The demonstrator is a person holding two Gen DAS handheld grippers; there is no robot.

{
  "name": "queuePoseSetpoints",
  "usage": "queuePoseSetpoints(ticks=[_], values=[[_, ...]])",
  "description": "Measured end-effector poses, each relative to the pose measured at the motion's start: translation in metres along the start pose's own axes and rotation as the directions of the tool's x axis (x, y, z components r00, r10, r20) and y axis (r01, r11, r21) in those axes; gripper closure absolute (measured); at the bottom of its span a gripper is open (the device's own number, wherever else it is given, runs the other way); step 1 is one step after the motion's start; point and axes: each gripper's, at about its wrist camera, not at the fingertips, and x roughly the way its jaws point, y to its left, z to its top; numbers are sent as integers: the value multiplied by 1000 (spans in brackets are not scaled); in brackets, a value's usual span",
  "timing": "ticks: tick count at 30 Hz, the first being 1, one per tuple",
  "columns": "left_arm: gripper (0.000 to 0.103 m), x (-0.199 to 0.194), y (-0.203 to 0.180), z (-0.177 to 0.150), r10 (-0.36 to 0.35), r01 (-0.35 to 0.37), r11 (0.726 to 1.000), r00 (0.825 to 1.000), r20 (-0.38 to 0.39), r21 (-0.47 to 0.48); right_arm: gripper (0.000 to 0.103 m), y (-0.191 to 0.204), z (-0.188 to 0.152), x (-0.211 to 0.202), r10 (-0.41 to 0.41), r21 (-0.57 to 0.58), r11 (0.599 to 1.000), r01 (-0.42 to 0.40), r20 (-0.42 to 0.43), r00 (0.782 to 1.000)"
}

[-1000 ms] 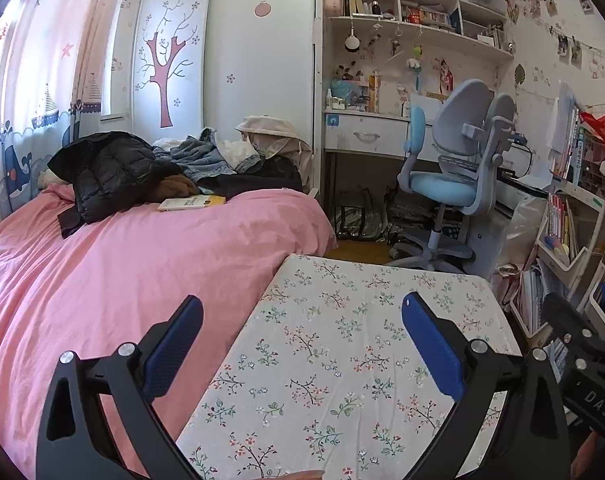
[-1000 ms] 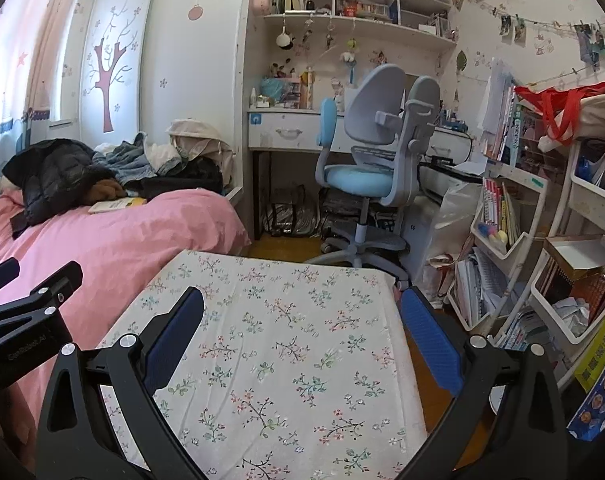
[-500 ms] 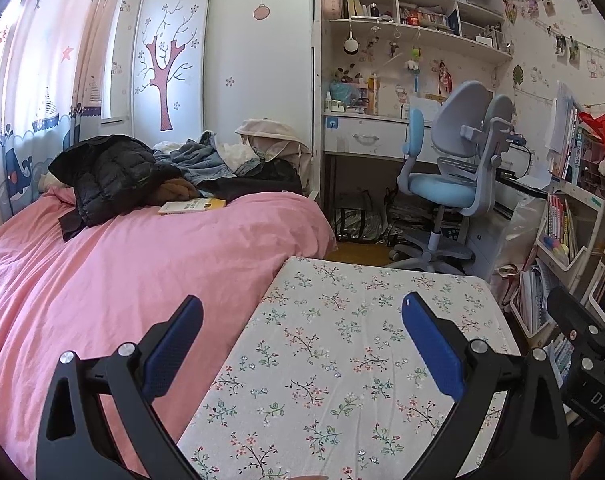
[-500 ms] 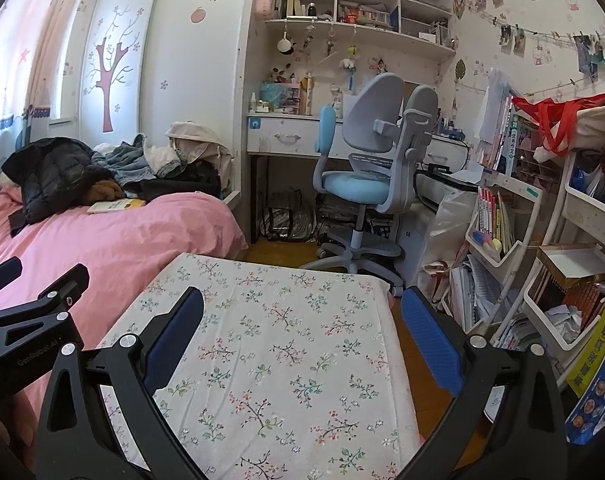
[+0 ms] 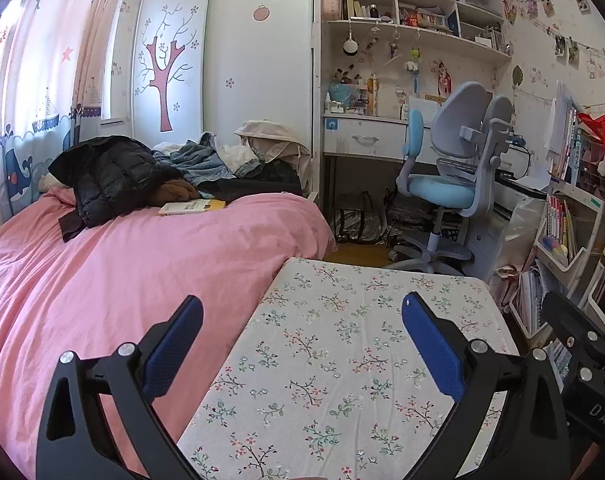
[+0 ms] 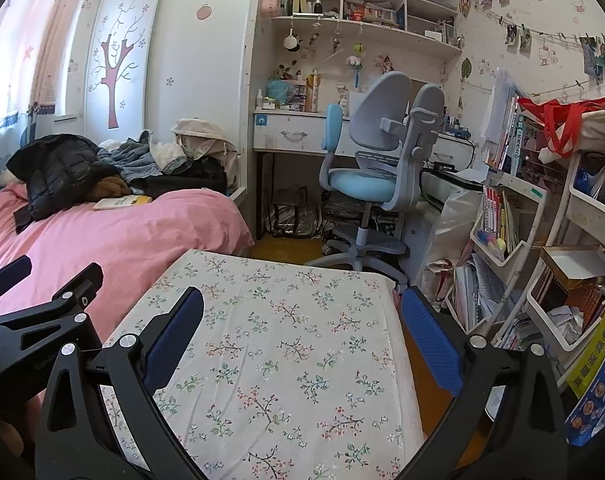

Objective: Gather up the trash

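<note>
Where shelves stand, crumpled paper fills white bin.

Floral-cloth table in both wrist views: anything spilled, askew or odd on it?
Nothing stands out. The white floral tablecloth lies flat and bare, with no trash visible on it. The left gripper and right gripper are both open and empty above it. Clothes piled on the pink bed look untidy only.

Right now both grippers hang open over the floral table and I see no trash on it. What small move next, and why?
Probably swing the right gripper right, toward the crumpled paper in the white shelf bin. The table is bare, both grippers are open and hold nothing, and that paper is the likeliest trash in view.
</note>
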Motion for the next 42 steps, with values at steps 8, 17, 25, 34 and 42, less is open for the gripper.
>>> queuePoseSetpoints(ticks=[8,17,25,34,42], values=[[8,-1,-1,0,1,-1,1000,1000,2,2,7,4,2,-6,4,-10,1000,-4,-11,1000],[8,-1,-2,0,0,0,1000,1000,2,2,8,5,5,-17,12,-12,1000,-12,-8,1000],[8,-3,-4,0,5,-5,1000,1000,5,-2,8,6,5,-20,12,-15,1000,-12,-14,1000],[8,-4,-4,0,0,0,1000,1000,10,0,8,8,9,-22,25,-18,1000,-25,-25,999],[8,-4,-5,-2,2,-2,1000,1000,10,9,8,7,8,-17,33,-14,999,-34,-41,999]])
